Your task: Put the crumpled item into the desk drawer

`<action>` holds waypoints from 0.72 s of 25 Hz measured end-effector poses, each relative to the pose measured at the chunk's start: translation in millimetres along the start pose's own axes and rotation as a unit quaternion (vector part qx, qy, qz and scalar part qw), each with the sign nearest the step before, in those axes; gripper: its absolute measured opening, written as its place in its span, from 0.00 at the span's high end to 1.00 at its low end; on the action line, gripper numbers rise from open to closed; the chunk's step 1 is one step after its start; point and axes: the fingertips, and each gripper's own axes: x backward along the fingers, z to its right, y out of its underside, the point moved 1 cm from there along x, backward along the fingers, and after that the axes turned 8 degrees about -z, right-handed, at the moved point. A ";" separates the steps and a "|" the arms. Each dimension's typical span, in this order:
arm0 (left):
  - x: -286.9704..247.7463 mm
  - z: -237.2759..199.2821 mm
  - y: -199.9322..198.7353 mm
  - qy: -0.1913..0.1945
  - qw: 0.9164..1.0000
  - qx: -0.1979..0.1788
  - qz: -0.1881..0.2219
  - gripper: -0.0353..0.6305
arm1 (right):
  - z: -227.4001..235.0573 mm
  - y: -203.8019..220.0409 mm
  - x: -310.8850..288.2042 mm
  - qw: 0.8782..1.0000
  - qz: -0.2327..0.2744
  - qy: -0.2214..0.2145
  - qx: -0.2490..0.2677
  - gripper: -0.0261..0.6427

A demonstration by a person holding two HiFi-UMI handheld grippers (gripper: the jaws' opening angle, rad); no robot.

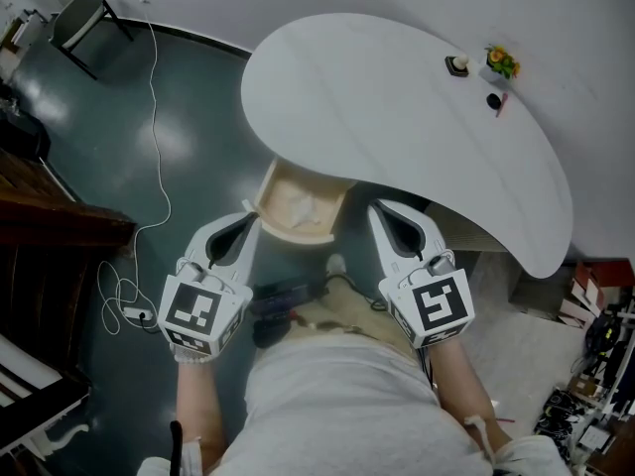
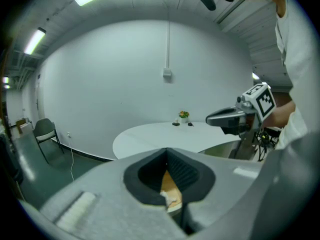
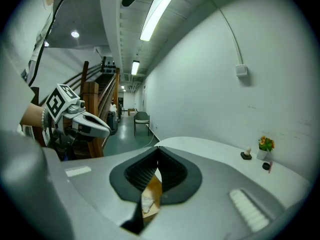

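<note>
Under the white desk (image 1: 397, 117) a wooden drawer (image 1: 288, 232) stands pulled out. A crumpled white item (image 1: 316, 204) lies inside it. My left gripper (image 1: 247, 220) hangs just left of the drawer's front, shut with nothing in it. At the drawer's right my right gripper (image 1: 381, 214) is also shut and empty. In the left gripper view the gripper (image 2: 166, 151) has its tips together, and through the gap behind them show the drawer (image 2: 169, 183) and the crumpled item (image 2: 170, 200). Likewise the right gripper (image 3: 158, 149) frames the drawer (image 3: 154, 188) and the item (image 3: 147, 203).
A small flower pot (image 1: 501, 62), a little figure (image 1: 457, 64) and a dark small object (image 1: 493, 100) stand at the desk's far right. A chair (image 1: 84, 18) and a white cable (image 1: 154, 117) are on the dark floor at left. Dark wooden stairs (image 1: 50, 226) rise at far left.
</note>
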 end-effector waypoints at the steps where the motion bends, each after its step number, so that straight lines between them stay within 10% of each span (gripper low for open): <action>1: 0.1 0.4 0.3 0.000 1.000 -0.001 0.000 0.95 | -0.3 0.2 0.2 1.000 0.000 0.000 0.000 0.95; 18: -3.5 5.7 2.2 0.006 1.000 -0.016 -0.005 0.95 | -2.8 1.8 2.1 1.000 -0.005 0.001 0.003 0.95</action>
